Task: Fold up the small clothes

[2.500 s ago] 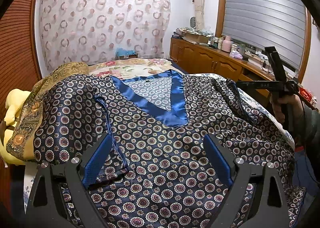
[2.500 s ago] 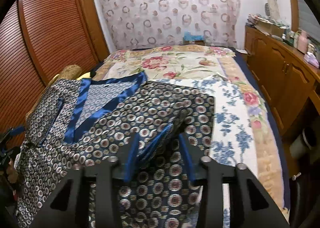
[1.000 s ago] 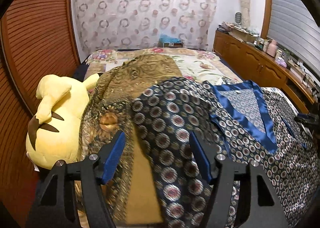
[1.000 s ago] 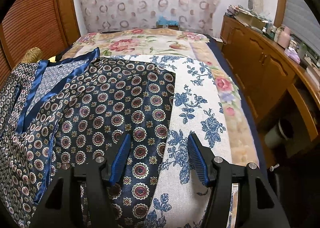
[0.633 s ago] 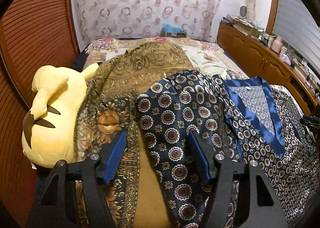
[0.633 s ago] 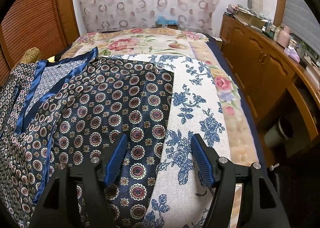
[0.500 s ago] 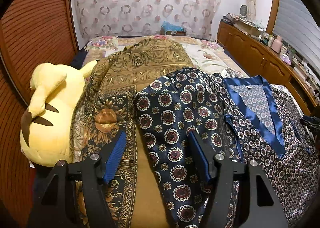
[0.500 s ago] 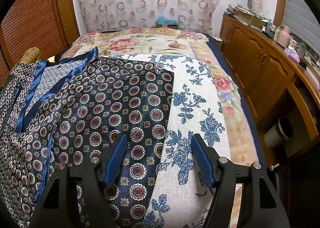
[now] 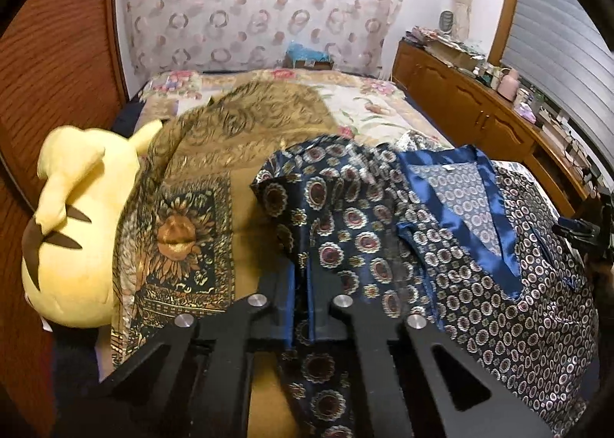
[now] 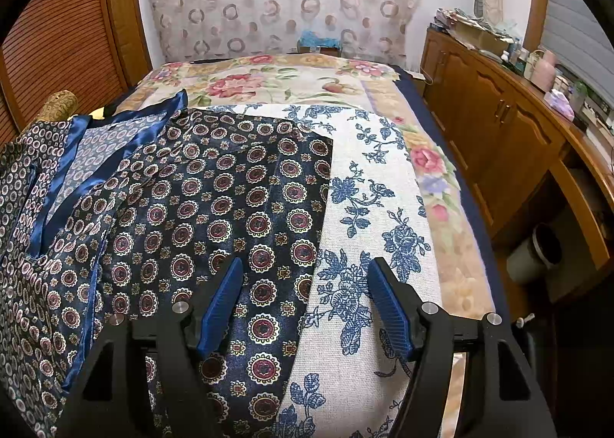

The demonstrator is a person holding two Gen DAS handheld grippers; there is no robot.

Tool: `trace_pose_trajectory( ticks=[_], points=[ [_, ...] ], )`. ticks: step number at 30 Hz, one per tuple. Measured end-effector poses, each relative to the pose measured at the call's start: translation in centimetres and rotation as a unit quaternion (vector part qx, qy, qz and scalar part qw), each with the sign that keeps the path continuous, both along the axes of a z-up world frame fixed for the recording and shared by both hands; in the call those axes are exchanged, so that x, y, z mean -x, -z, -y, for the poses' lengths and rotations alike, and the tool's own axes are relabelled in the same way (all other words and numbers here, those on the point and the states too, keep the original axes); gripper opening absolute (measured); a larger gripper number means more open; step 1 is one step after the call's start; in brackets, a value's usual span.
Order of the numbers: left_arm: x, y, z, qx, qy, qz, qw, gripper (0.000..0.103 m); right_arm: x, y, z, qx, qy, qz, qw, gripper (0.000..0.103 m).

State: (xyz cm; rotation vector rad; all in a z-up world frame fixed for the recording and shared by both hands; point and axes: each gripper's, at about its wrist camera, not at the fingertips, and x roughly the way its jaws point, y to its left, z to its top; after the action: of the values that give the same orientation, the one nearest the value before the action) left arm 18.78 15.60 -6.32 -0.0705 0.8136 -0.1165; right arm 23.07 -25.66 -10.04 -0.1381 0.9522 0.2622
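The left gripper [image 9: 301,286] is seen with its jaws drawn narrow, pinched on a sleeve [image 9: 326,215] of the patterned navy garment [image 9: 510,284]. The sleeve cloth is gripped between the blue pads and hangs below them at the near edge of the left wrist view. From the pinch, the sleeve rises and runs away to the far side, its cuff end slightly raised and rumpled. The body of the garment lies to the right of this gripper, spread flat, with the blue satin neckline [image 9: 464,204] pointing toward the near side. The sleeve's long axis is judged to run near-to-far; the garment's midline lies to its right, so a fold inward would call for travel to the right.

The right gripper [image 10: 307,307] is held with its jaws wide and nothing between them. It hovers over the garment's right edge [image 10: 318,215], one pad above the navy cloth and the other above the white blue-flowered cover [image 10: 376,215]. This edge runs near-to-far, and the cloth extends to the left of the gripper.

The left gripper is the one engaged; the right is judged ready to take or steady the opposite side.

To the left of the sleeve a gold patterned cloth [image 9: 180,230] is noted, and beyond it a yellow plush toy [image 9: 73,230]. The bed [image 10: 276,85] extends far toward a curtained wall.
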Motion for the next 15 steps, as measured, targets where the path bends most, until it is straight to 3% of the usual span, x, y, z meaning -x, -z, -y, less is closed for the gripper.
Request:
trace_pose_trajectory(
  ticks=[7, 15],
  points=[
    [0.9, -2.3, 1.6, -0.019, 0.014, 0.034, 0.9991, 0.003, -1.4, 0.0, 0.1, -0.008, -0.014, -0.01, 1.0, 0.07],
    [0.7, -2.7, 2.2, -0.028, 0.019, 0.041, 0.9986, 0.003, -4.0, 0.2, -0.8, -0.001, -0.034, -0.024, 0.999, 0.066]
  ],
)
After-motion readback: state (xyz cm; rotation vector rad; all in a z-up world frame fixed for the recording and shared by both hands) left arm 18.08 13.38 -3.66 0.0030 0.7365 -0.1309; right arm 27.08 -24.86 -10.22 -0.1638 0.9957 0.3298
